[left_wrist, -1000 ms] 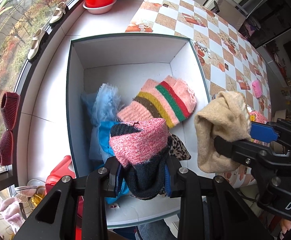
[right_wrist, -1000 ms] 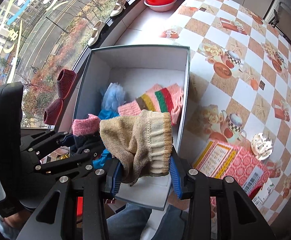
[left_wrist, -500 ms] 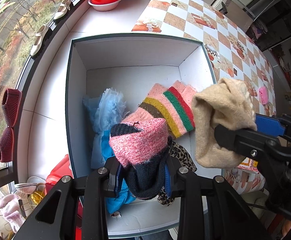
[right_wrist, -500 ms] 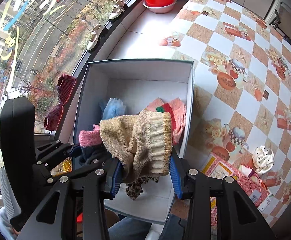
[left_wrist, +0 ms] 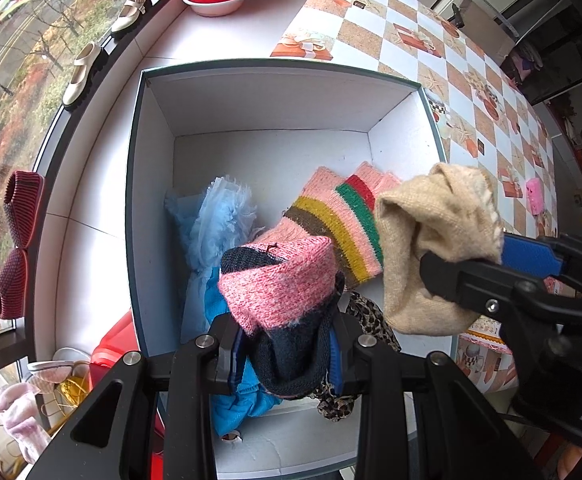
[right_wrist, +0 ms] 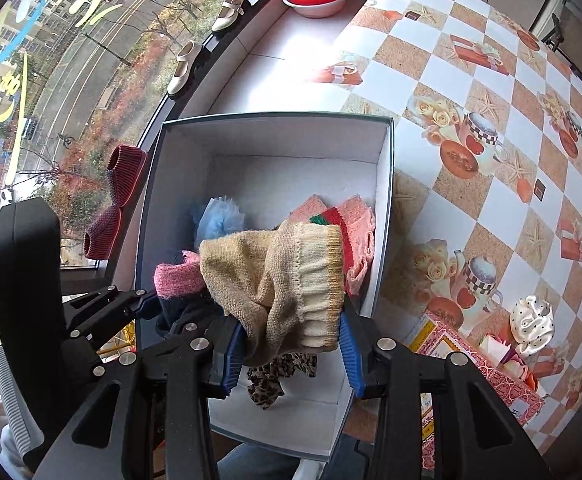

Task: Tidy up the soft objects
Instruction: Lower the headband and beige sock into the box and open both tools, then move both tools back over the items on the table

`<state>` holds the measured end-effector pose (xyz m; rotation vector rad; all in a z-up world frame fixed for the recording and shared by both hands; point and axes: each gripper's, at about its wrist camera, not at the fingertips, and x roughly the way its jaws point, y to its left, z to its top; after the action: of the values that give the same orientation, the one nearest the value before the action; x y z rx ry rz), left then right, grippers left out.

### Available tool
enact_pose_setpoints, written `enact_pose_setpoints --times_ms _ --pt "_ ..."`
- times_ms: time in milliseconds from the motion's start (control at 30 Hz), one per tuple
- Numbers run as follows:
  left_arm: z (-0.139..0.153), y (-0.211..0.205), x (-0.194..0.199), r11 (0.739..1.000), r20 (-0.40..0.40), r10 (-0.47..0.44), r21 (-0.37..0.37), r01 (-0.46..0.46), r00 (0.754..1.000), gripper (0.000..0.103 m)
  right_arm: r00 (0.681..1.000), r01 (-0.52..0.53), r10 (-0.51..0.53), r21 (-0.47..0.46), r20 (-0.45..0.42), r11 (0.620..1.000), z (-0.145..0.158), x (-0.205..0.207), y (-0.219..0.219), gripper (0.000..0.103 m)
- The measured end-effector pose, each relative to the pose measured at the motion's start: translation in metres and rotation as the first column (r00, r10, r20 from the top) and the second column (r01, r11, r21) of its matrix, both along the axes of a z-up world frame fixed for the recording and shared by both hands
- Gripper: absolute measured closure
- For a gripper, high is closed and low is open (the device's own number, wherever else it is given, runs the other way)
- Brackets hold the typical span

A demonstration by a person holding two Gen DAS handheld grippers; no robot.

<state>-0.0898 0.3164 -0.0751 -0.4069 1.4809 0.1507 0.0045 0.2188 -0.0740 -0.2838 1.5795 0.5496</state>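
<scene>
Left wrist view: left gripper clamps a pink-and-navy knit sock over the white box; beside it, right gripper pinches a beige knit sock above the striped knitwear.

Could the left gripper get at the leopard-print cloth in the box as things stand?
Probably not yet: the left gripper is already shut on a pink-and-navy sock, which hangs over the leopard-print cloth on the floor of the box.
</scene>
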Motion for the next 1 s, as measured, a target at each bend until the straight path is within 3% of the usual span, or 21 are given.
enact_pose_setpoints --times_ms 400,600,667,833,867,900,933,1000 --pt "-0.002 0.001 0.001 1.000 -0.002 0.002 0.006 -0.002 1.000 0.062 1.000 0.000 0.000 -0.006 -0.008 1.000 -0.007 0.005 0.000 0.060" --pt "-0.001 -0.001 0.000 1.000 -0.001 0.003 0.017 -0.003 1.000 0.040 1.000 -0.006 0.006 0.003 -0.013 1.000 -0.007 0.005 0.000 0.058" --pt "-0.001 -0.001 0.000 1.000 -0.008 0.011 0.021 -0.010 1.000 0.024 1.000 -0.006 0.006 0.002 -0.010 1.000 -0.005 0.005 0.000 0.052" --pt "-0.001 0.000 -0.001 0.999 0.000 0.028 0.026 -0.028 1.000 0.019 1.000 -0.011 0.011 0.003 0.005 1.000 0.000 0.005 -0.001 0.051" --pt "-0.002 0.001 -0.001 0.999 0.000 0.031 0.026 -0.031 1.000 0.014 1.000 -0.011 0.011 0.004 0.006 1.000 0.001 0.005 -0.001 0.046" --pt "-0.002 0.001 -0.001 0.999 0.000 0.033 0.025 -0.033 0.999 0.011 1.000 -0.010 0.010 0.008 0.008 1.000 0.002 0.005 -0.001 0.029" --pt "-0.001 0.001 -0.002 0.999 0.003 0.037 0.025 -0.037 0.999 0.009 1.000 -0.009 0.009 0.013 0.011 1.000 0.003 0.005 -0.001 0.022" --pt "-0.001 0.001 -0.002 0.999 0.004 0.042 0.022 -0.042 0.999 0.009 1.000 -0.008 0.008 0.017 0.020 1.000 0.006 0.004 -0.002 0.019"
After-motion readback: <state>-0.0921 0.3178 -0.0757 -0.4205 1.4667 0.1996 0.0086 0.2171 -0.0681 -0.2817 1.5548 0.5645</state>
